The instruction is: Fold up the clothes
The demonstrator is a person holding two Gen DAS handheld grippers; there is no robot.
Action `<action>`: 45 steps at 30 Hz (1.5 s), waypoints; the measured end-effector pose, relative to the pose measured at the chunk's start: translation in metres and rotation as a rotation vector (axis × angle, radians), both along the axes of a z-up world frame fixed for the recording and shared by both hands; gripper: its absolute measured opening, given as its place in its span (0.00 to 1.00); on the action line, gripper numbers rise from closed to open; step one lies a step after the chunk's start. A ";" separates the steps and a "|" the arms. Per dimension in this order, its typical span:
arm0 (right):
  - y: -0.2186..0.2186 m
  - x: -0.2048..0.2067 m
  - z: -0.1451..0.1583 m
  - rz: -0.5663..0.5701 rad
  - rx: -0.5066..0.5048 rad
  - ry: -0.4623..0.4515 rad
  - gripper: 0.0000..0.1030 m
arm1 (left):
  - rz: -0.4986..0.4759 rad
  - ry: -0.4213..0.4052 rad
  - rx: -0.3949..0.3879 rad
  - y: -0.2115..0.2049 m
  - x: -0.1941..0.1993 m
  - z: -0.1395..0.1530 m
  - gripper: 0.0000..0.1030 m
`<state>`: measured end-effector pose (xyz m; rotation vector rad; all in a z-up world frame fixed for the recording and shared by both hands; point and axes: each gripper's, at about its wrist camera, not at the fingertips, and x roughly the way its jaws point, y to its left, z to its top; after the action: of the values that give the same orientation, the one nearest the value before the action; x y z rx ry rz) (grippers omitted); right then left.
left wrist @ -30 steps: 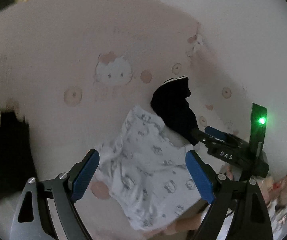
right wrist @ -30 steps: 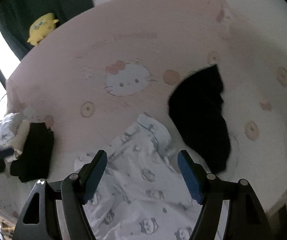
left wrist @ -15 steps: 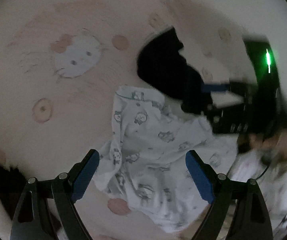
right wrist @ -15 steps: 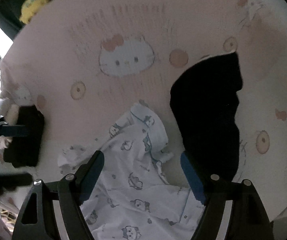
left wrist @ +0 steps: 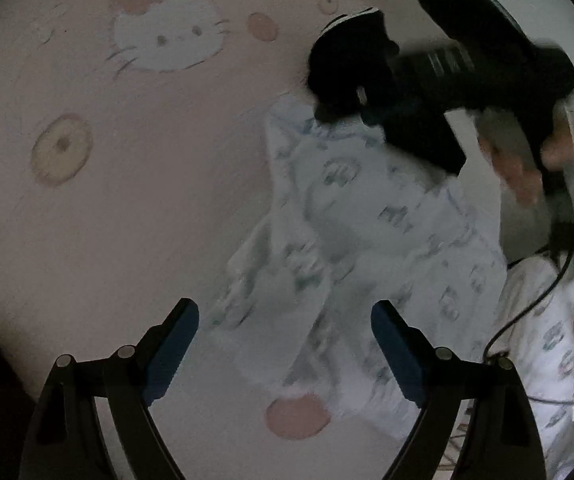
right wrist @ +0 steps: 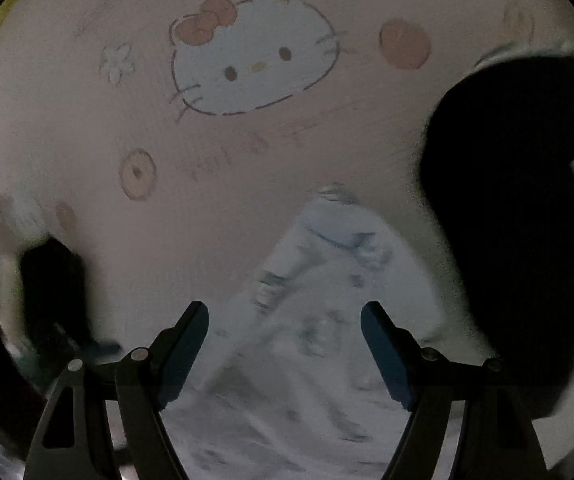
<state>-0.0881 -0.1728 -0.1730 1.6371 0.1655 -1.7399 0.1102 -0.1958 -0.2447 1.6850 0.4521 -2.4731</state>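
Pink bedsheet (left wrist: 127, 220) under blurred printed garment (left wrist: 367, 240), black garment (right wrist: 519, 240) half-cropped.

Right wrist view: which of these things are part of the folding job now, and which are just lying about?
In the job:
- white printed garment, crumpled, in front of both open grippers: right gripper, left gripper

Lying about:
- black garment, to the right
- dark folded pile, at left
- pink cartoon-cat bedsheet, underneath everything

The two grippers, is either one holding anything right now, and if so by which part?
Nothing is held. The left gripper and right gripper both hover with jaws open above the crumpled white printed garment on the pink bedspread.
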 end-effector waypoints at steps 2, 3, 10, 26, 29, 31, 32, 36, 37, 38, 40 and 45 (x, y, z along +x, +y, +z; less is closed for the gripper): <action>-0.006 -0.001 -0.003 -0.024 0.009 -0.021 0.76 | -0.009 0.031 -0.042 0.005 0.014 0.002 0.86; -0.009 -0.002 -0.004 -0.030 0.018 -0.019 0.76 | -0.025 0.045 -0.054 0.007 0.018 0.002 0.86; -0.011 -0.019 -0.020 -0.167 -0.008 -0.064 0.76 | -0.036 0.021 -0.051 0.016 0.019 -0.017 0.85; -0.015 -0.015 -0.067 -0.094 0.103 -0.121 0.76 | 0.230 -0.041 0.122 -0.009 0.015 -0.062 0.71; -0.017 -0.012 -0.065 -0.071 0.064 -0.082 0.76 | 0.261 -0.030 0.145 -0.012 0.015 -0.062 0.67; -0.017 -0.011 -0.067 -0.072 0.032 -0.084 0.76 | 0.295 -0.018 0.160 -0.016 0.014 -0.063 0.65; -0.017 -0.011 -0.068 -0.066 0.028 -0.083 0.76 | 0.314 -0.008 0.163 -0.018 0.013 -0.063 0.59; -0.019 -0.006 -0.067 -0.003 0.020 -0.031 0.68 | 0.359 0.009 0.177 -0.018 0.008 -0.065 0.34; -0.021 -0.004 -0.066 0.017 0.028 -0.002 0.64 | 0.357 0.011 0.178 -0.017 0.006 -0.065 0.31; -0.023 0.000 -0.066 0.040 0.045 0.040 0.61 | 0.352 0.018 0.178 -0.016 0.004 -0.064 0.25; -0.028 0.010 -0.066 0.108 0.094 0.143 0.47 | 0.344 0.024 0.161 -0.013 0.000 -0.063 0.20; -0.024 0.020 -0.065 0.166 0.121 0.275 0.19 | 0.329 0.010 0.083 -0.005 -0.008 -0.059 0.14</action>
<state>-0.0677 -0.1968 -0.2377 1.4153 0.5313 -1.8481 0.1022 -0.2004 -0.3038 1.4853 0.7749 -2.2521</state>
